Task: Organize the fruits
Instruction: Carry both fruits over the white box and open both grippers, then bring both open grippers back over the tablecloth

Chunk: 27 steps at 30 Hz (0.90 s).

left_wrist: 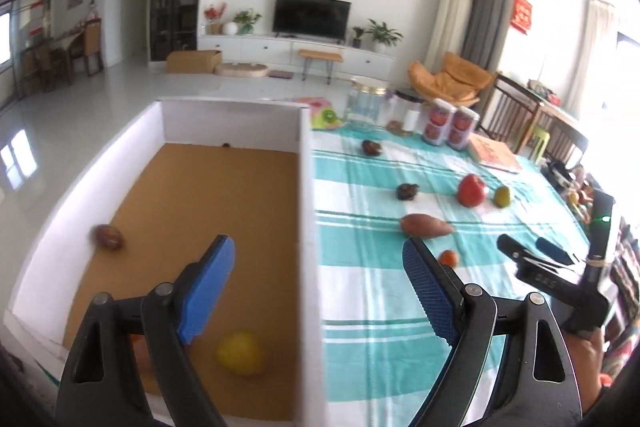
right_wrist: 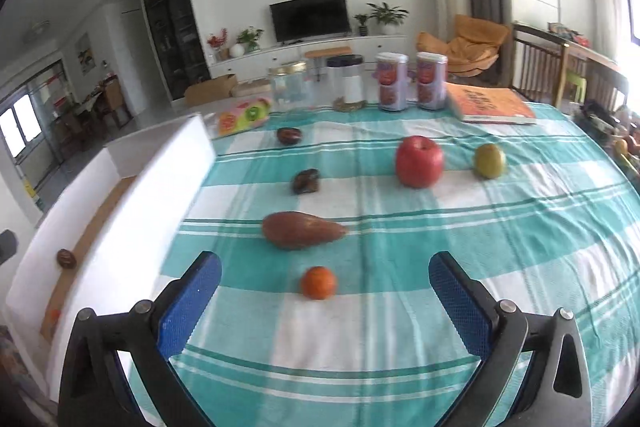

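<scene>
Above the white box (left_wrist: 308, 227), the left gripper (left_wrist: 320, 287) hangs with jaws apart, empty; a lemon (left_wrist: 240, 353) lies inside. Nearby, the right gripper (right_wrist: 324, 303) spreads wide before the small orange (right_wrist: 318, 282) on the tablecloth (right_wrist: 480, 247), apparently lined up for grasping.
</scene>
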Each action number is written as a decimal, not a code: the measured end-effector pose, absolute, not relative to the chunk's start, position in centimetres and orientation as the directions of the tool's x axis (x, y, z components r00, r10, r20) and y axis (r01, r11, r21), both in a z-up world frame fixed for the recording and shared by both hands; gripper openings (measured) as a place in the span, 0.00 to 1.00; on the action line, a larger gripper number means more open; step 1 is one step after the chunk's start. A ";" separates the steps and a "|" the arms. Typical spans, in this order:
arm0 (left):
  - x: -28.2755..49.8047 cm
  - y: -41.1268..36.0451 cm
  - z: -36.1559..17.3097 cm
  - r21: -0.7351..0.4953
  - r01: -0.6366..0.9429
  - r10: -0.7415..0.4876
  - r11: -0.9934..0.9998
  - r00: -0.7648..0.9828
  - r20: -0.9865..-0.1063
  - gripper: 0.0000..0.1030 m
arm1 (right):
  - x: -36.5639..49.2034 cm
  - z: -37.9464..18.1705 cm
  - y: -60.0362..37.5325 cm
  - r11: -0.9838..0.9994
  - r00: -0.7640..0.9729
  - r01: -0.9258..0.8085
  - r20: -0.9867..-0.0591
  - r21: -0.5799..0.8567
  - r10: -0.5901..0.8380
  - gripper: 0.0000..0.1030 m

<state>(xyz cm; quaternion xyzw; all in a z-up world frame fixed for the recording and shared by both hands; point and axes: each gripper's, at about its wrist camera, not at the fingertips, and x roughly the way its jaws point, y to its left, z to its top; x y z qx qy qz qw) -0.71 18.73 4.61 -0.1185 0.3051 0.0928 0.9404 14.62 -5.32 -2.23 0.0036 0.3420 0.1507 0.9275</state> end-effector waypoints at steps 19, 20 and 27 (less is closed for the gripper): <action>11.1 8.8 -9.4 -0.090 -0.093 -0.012 0.992 0.623 -0.782 0.89 | 20.3 -10.9 -19.8 0.994 0.583 0.111 -0.810 -0.002 -0.067 1.00; 11.1 9.0 -9.5 -0.101 -0.101 -0.016 0.990 0.624 -0.781 0.89 | 20.3 -10.9 -19.8 0.994 0.582 0.111 -0.810 -0.003 -0.067 1.00; 11.7 7.4 -10.0 0.009 -0.092 0.063 0.996 0.604 -0.794 0.93 | 20.4 -10.8 -19.7 0.994 0.581 0.113 -0.811 -0.007 -0.071 1.00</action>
